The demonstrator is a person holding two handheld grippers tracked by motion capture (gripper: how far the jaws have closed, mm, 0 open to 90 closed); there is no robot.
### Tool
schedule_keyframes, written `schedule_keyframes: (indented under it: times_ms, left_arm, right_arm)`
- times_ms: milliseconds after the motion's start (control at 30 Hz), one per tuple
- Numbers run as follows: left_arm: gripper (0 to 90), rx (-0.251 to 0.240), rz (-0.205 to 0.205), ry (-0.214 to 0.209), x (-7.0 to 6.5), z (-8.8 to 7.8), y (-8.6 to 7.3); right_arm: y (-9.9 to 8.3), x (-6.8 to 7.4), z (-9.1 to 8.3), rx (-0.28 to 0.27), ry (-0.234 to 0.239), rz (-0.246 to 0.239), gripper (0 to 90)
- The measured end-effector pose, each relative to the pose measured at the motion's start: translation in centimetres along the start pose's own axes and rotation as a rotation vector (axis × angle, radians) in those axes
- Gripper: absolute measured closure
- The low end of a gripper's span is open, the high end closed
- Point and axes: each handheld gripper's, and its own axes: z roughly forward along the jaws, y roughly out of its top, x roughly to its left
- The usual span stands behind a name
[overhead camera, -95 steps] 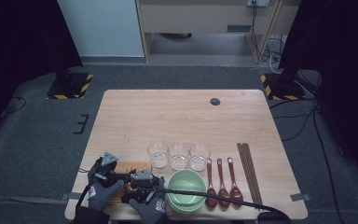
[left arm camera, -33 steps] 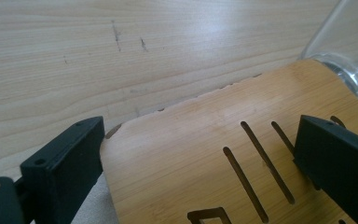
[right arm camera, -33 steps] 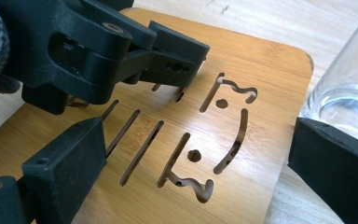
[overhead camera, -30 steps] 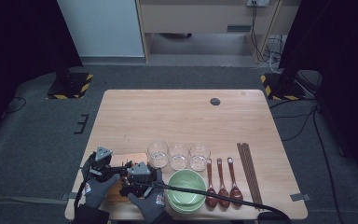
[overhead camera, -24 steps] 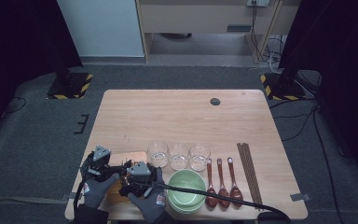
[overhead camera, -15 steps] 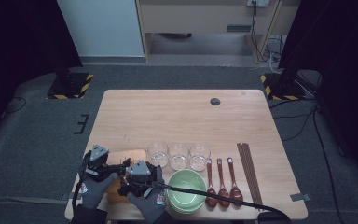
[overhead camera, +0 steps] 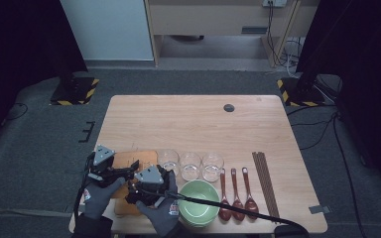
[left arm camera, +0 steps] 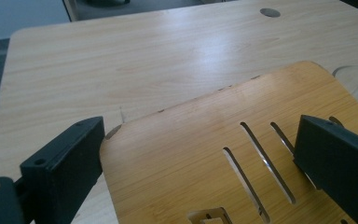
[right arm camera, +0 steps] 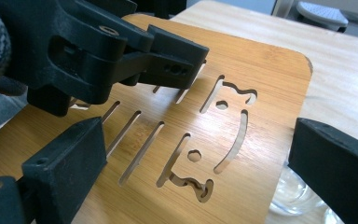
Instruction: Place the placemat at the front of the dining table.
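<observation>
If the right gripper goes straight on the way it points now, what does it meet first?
Most likely the bamboo board lying just ahead between its open jaws, with the left gripper hovering over the board's far part. Depth is hard to judge.

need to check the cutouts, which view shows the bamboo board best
The right gripper view: the bamboo board shows close up, slots and face-shaped cutout clear. The left gripper view shows one corner and some slots. In the high view it is small, partly behind both hands.
</observation>
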Motion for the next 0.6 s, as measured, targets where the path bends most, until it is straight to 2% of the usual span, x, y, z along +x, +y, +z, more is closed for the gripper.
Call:
schedule_keyframes:
  times_ms: [333, 500, 600]
  left_arm:
    - [2.3, -0.034, 0.021, 0.004, -0.7, -0.9, 2.7]
    - [2.3, -0.043, 0.026, 0.004, -1.0, -1.0, 3.6]
    - [2.3, -0.052, 0.037, 0.001, -1.5, -0.9, 4.5]
  right_arm:
    - [1.9, -0.9, -1.3, -0.040, -0.001, 0.001, 4.3]
    - [2.6, -1.3, -1.7, -0.050, -0.001, -0.003, 4.3]
    - [3.1, -1.8, -2.2, -0.059, -0.016, -0.012, 4.3]
